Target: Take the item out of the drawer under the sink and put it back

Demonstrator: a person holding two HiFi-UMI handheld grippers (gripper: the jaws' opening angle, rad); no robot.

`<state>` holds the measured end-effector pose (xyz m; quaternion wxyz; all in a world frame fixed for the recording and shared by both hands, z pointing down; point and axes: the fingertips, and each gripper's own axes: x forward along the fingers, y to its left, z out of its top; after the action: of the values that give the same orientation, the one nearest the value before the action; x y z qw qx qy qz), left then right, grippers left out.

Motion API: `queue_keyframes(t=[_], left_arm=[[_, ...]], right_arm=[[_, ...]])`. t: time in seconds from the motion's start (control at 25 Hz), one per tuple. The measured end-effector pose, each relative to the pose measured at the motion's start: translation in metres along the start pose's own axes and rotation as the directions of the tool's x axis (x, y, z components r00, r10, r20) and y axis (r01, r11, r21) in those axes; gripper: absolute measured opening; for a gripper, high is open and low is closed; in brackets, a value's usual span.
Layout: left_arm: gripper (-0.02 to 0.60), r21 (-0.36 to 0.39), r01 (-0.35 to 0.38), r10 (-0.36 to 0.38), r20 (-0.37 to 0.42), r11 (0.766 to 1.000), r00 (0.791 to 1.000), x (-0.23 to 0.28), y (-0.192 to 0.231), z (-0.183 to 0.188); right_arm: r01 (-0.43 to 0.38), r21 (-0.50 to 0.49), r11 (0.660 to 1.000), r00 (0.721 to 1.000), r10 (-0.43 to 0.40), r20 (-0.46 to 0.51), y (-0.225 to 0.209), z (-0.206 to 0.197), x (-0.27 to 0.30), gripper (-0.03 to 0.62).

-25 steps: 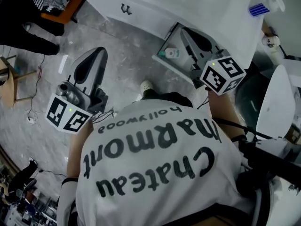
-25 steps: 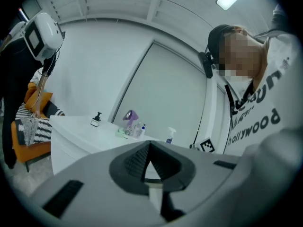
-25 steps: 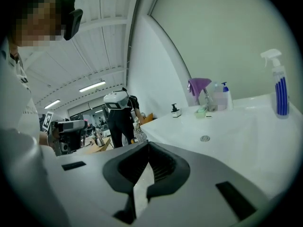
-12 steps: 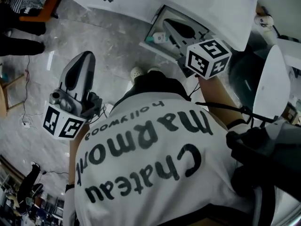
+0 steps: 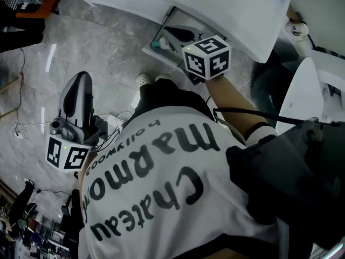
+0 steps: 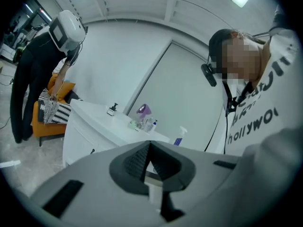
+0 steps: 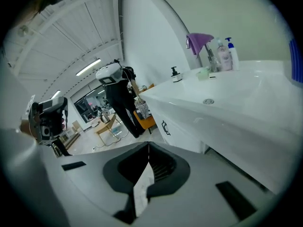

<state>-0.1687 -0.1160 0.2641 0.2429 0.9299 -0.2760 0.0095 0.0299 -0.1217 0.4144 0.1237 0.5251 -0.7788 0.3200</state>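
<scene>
Grey veined marble floor (image 5: 102, 63), glossy white vanity (image 5: 232, 9), drawer (image 5: 161, 57) open under it. Teal-capped item (image 5: 156, 45) lies in the drawer, just beside the right gripper (image 5: 171, 32) tips, not between them. Left gripper (image 5: 80, 79) well apart. Both ribbed jaw pairs clenched, empty.

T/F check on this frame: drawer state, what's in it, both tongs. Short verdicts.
1. The drawer under the sink is open. True.
2. The left tongs hold a bottle. False: they are shut on nothing and hang over the floor, away from the drawer.
3. The right tongs are shut. True: nothing is between them, and in the head view they reach over the open drawer.
4. The drawer is empty. False: a small bottle with a teal cap lies in it.
</scene>
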Motion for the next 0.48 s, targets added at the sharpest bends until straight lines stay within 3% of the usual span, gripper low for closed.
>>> queue_keyframes(t=[0.28,0.48], left_arm=[[0.008,-0.017,-0.112,0.113,0.014,0.994,0.994,-0.011,-0.018,-0.02],[0.008,-0.047,-0.197,0.197,0.007,0.979,0.98,-0.025,-0.025,-0.044]], right_arm=[[-0.068,-0.032,0.997,0.993,0.064,-0.103,-0.01,-0.034,0.013,0.011],[-0.077,-0.003,0.997,0.983,0.075,-0.165,-0.022,-0.062,0.02,0.011]])
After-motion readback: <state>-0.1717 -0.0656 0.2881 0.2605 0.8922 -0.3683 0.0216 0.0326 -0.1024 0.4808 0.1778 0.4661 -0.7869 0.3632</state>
